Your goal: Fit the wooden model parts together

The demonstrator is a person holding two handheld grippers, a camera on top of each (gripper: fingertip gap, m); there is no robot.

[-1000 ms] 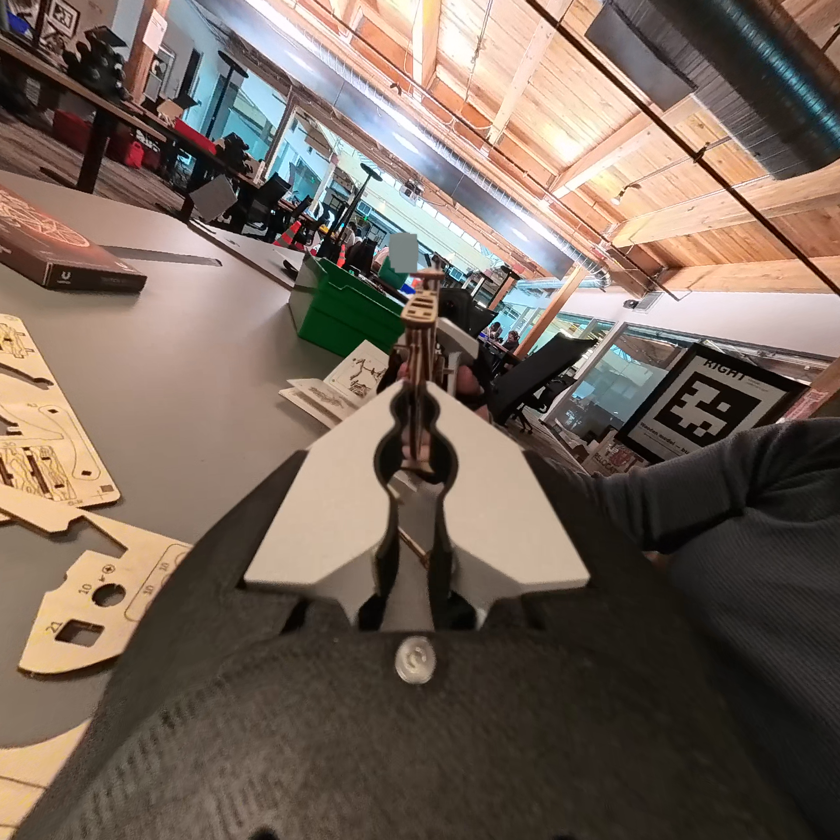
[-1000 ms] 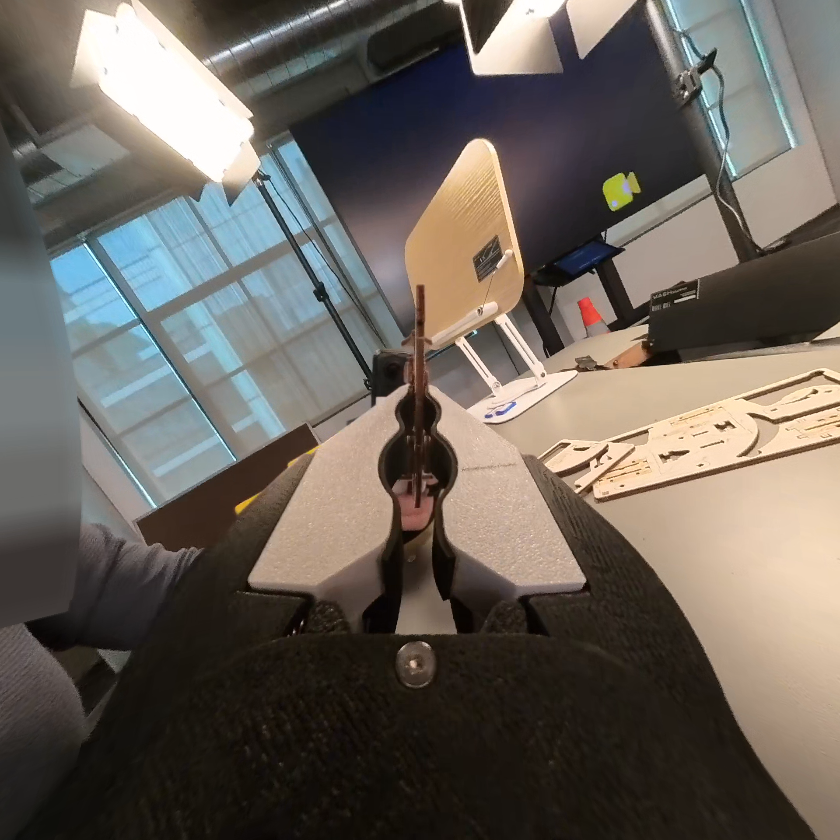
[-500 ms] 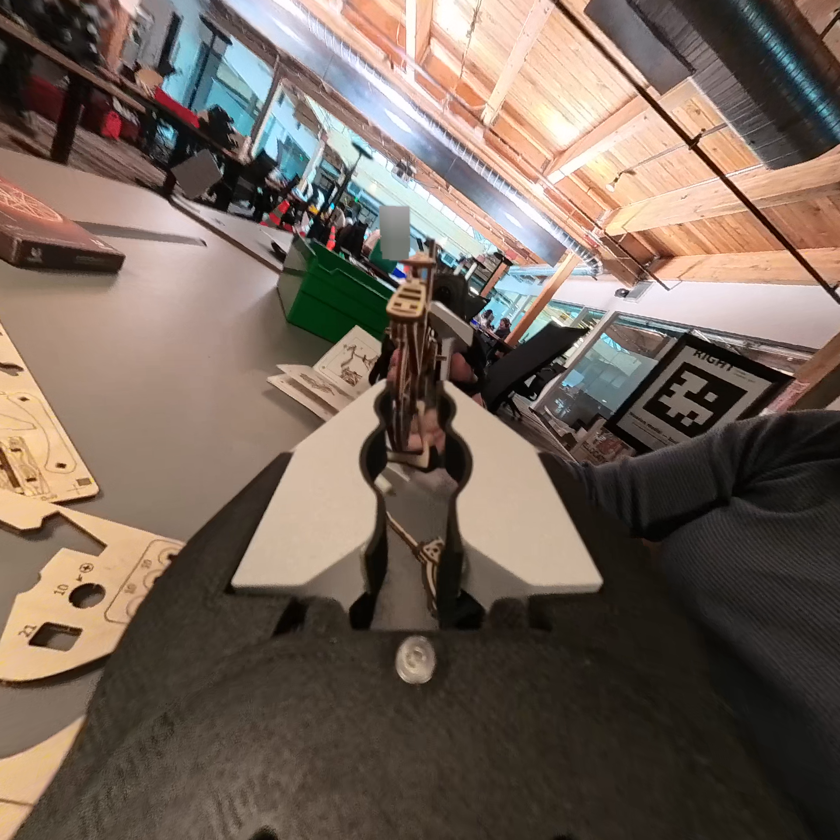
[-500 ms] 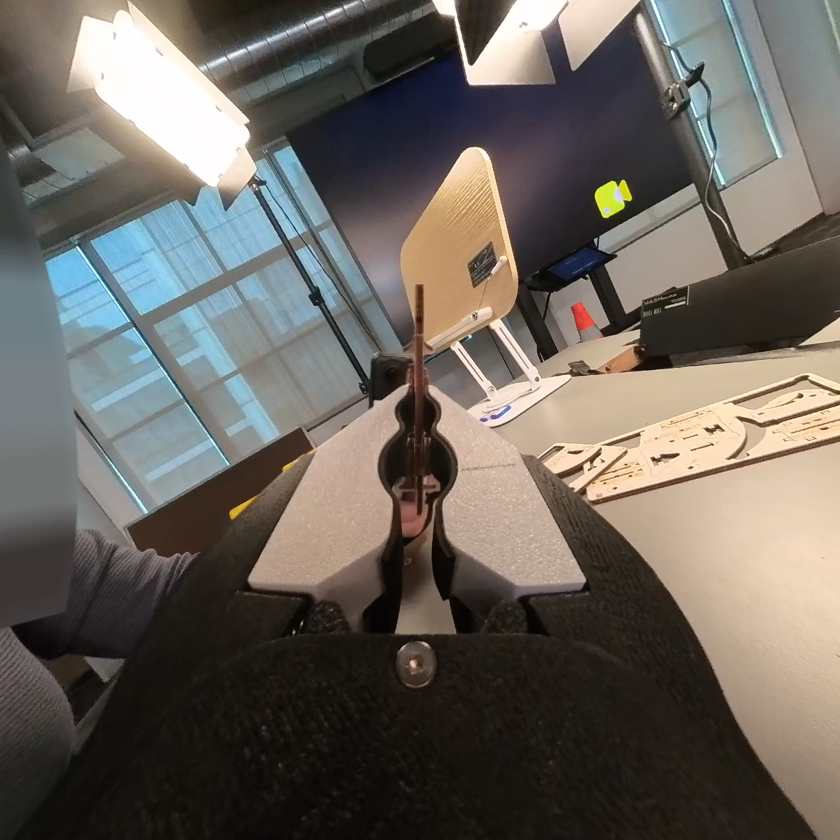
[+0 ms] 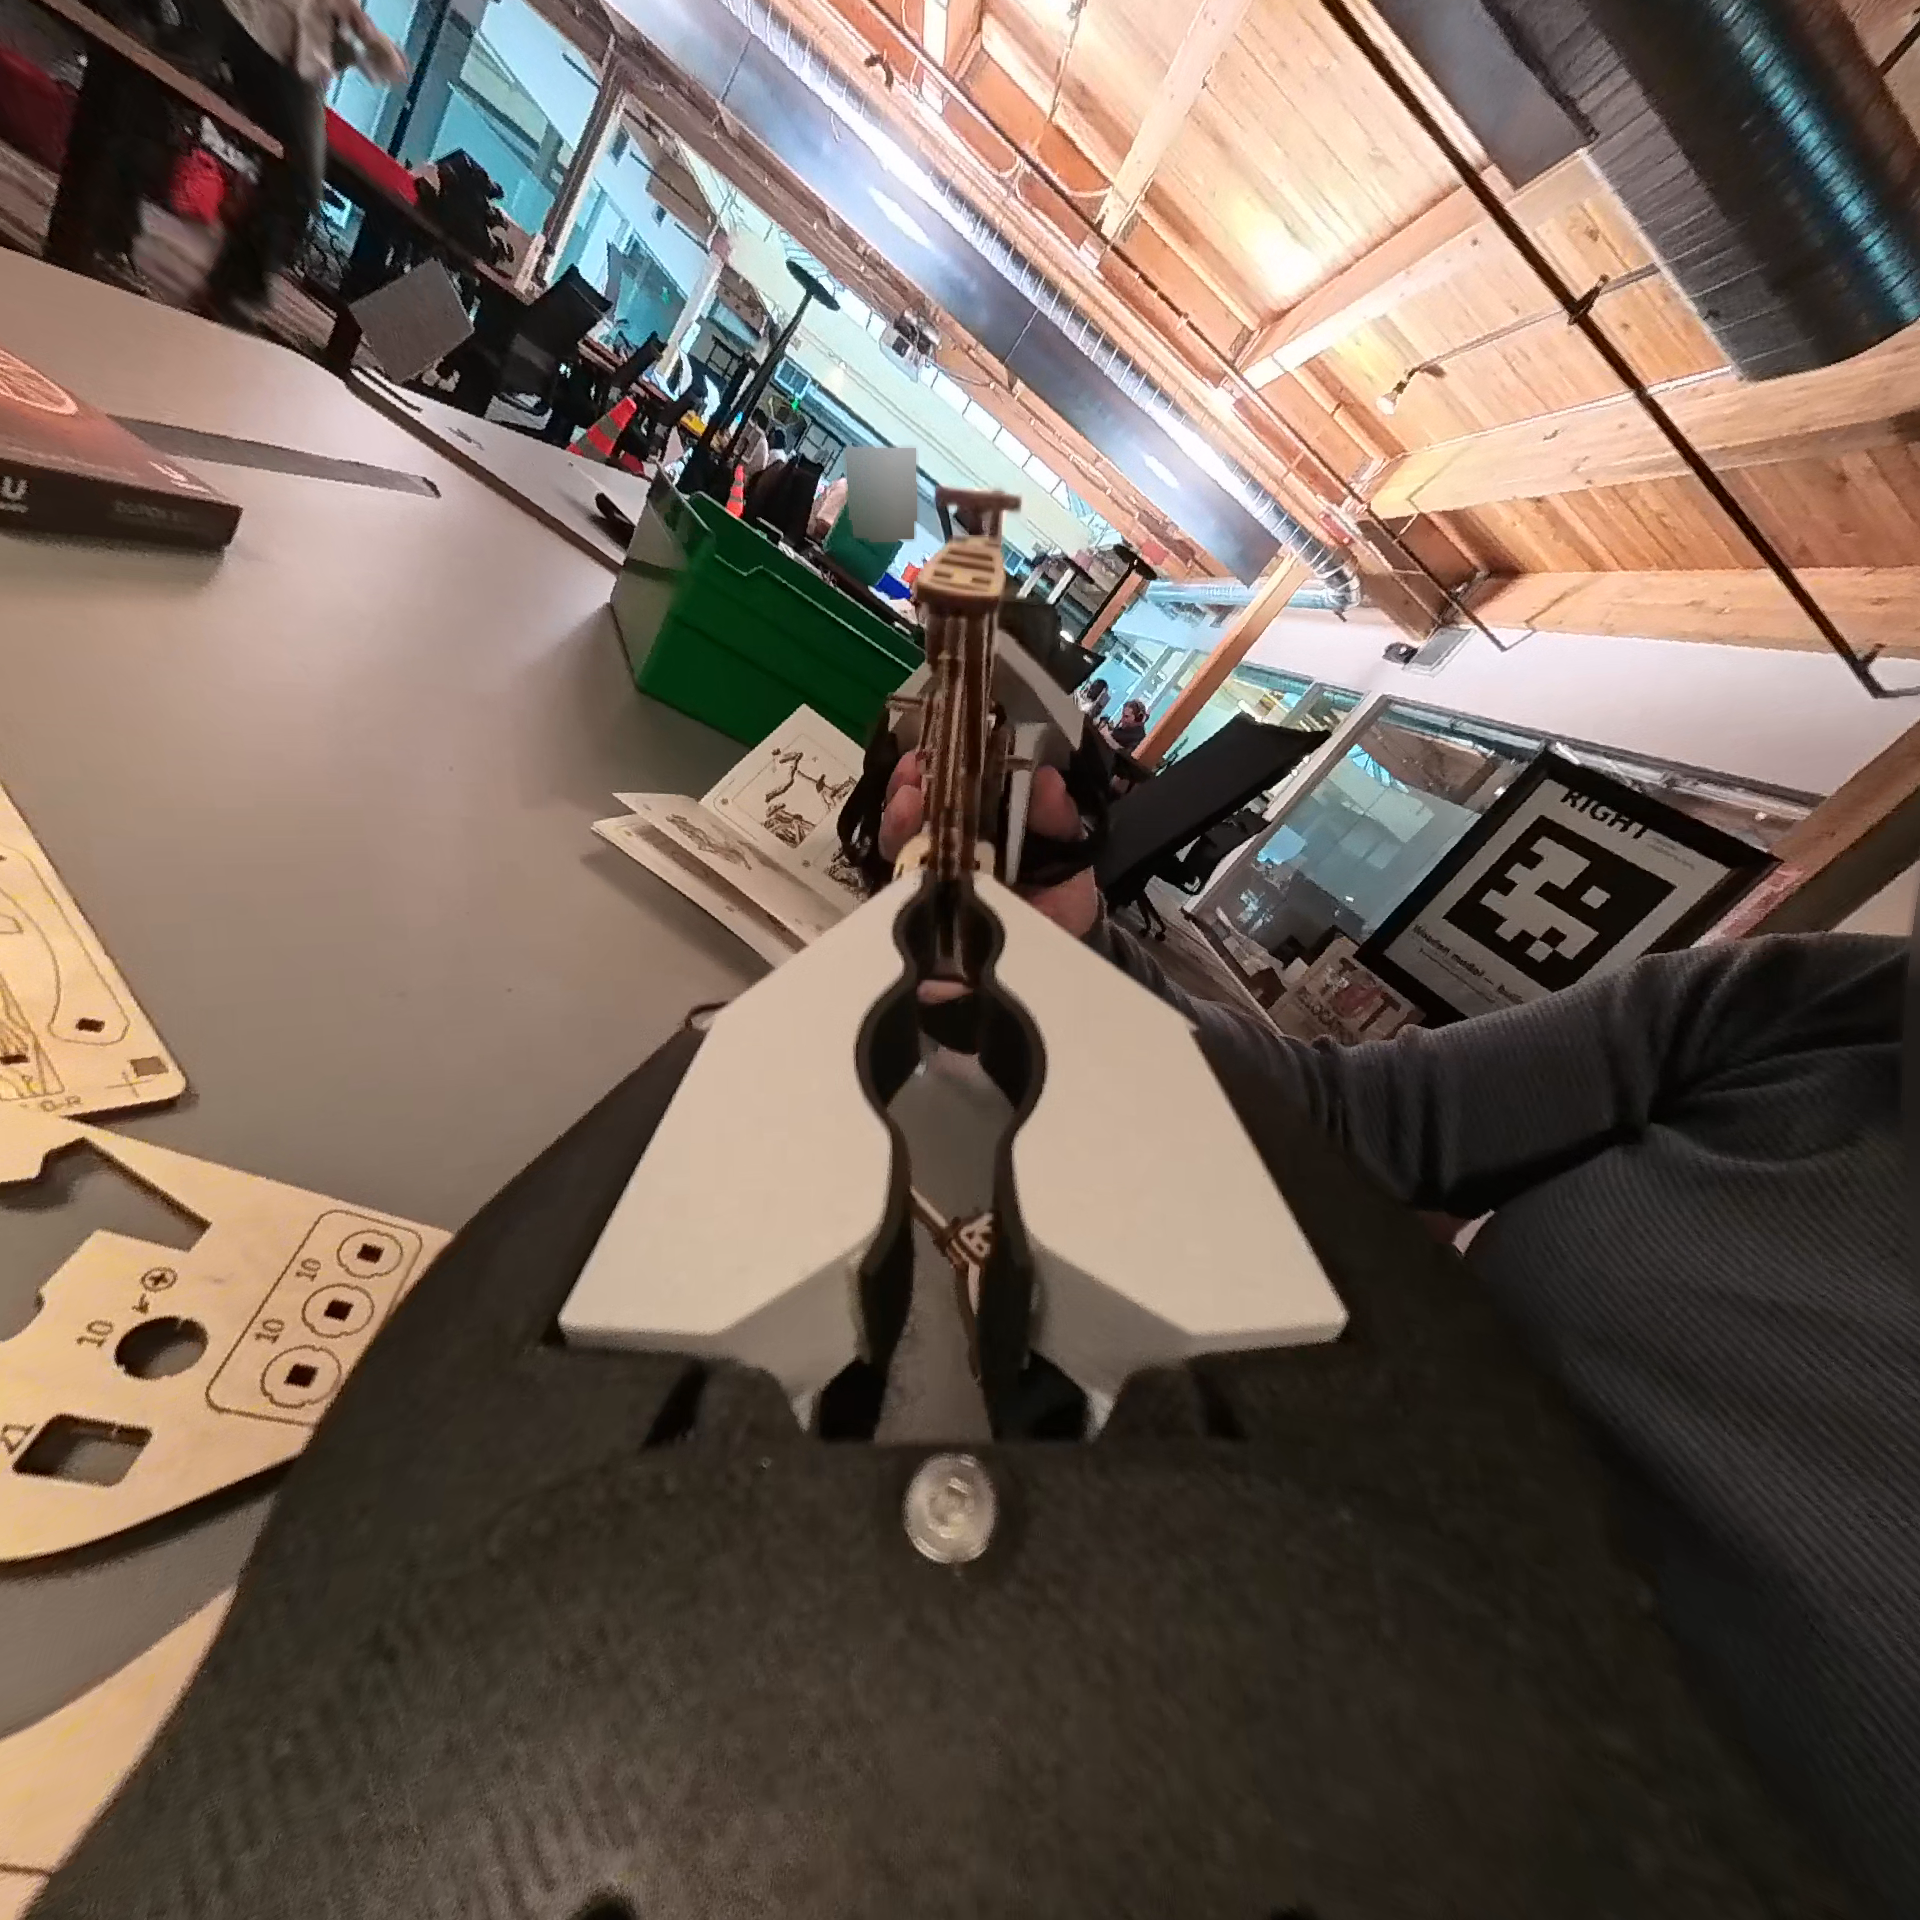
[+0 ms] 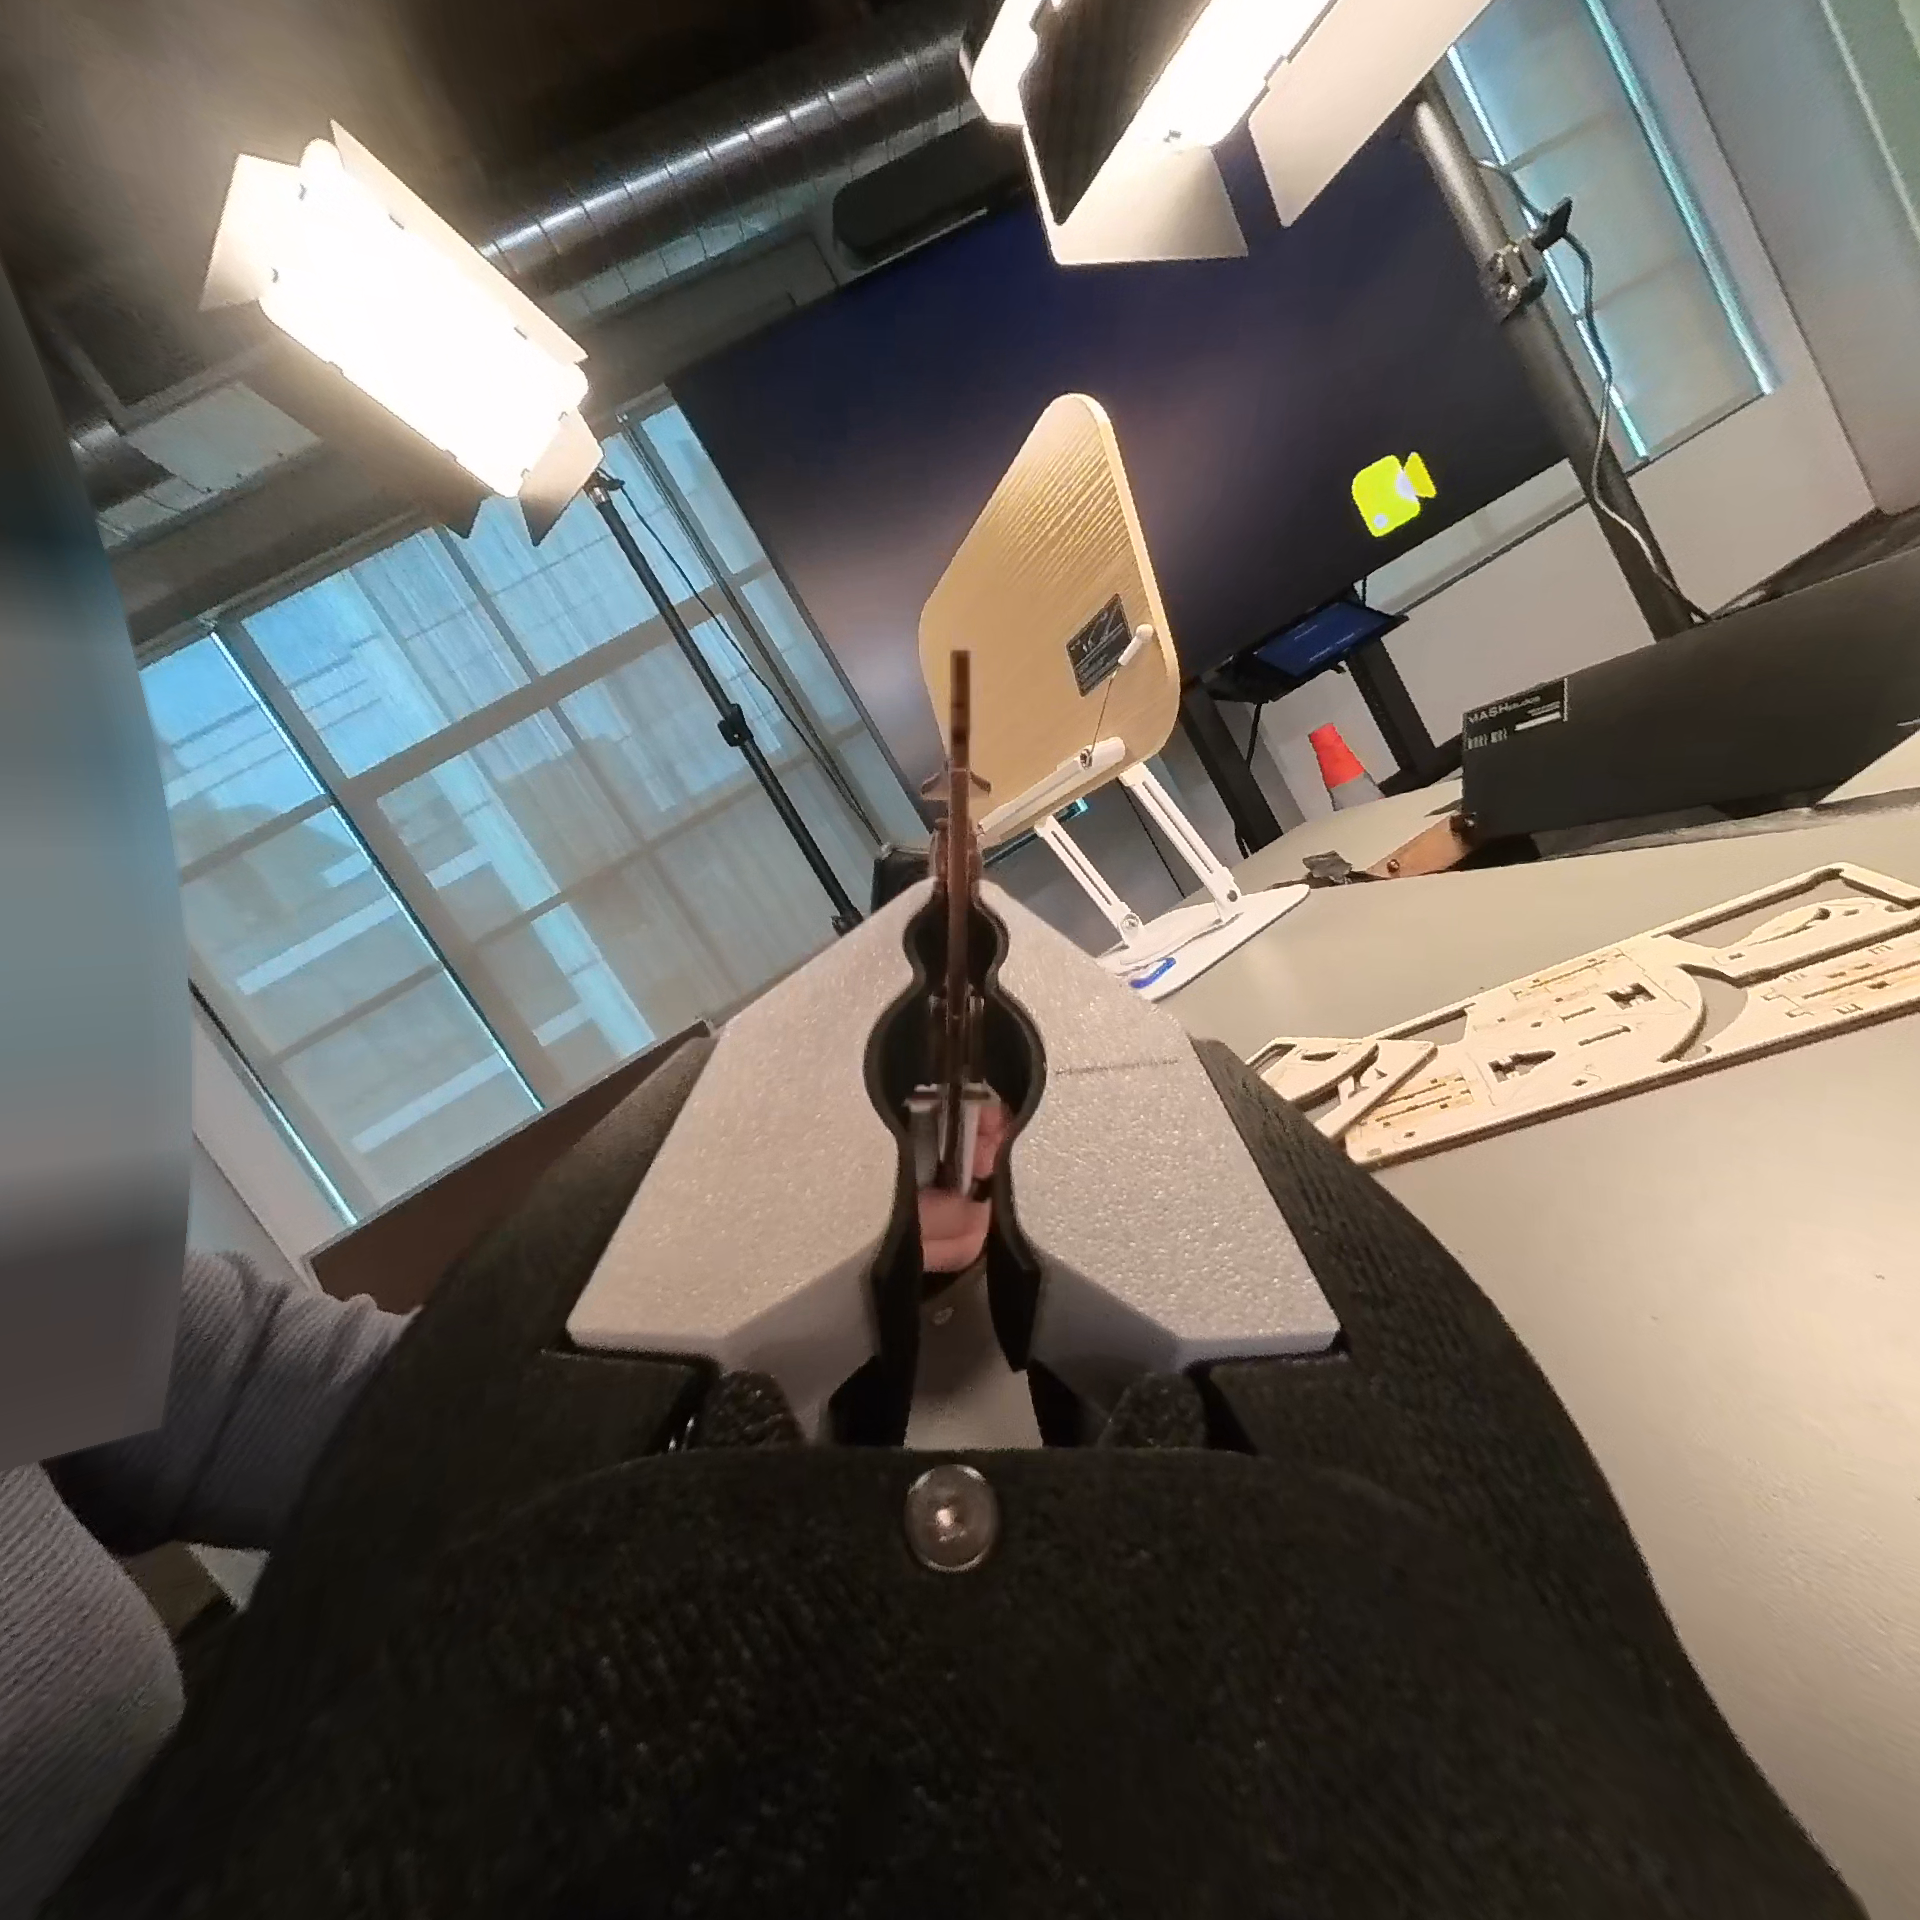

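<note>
We are pinching the wooden model (image 5: 956, 727) between the fingers of our left gripper (image 5: 948, 891), which are clenched on its lower end while its top is rising above them. Our right gripper (image 6: 954, 902) is clamping the same model edge-on, a thin strip (image 6: 958, 748) sticking up past its fingers. Around us on the grey bench (image 5: 343, 748), punched wooden sheets (image 5: 156, 1340) are lying at the left, with an open booklet (image 5: 748, 831) and a green bin (image 5: 758, 634) beyond.

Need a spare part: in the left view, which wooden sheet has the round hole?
The wooden sheet nearest the camera, lower left, with a round hole and square cutouts.
</note>
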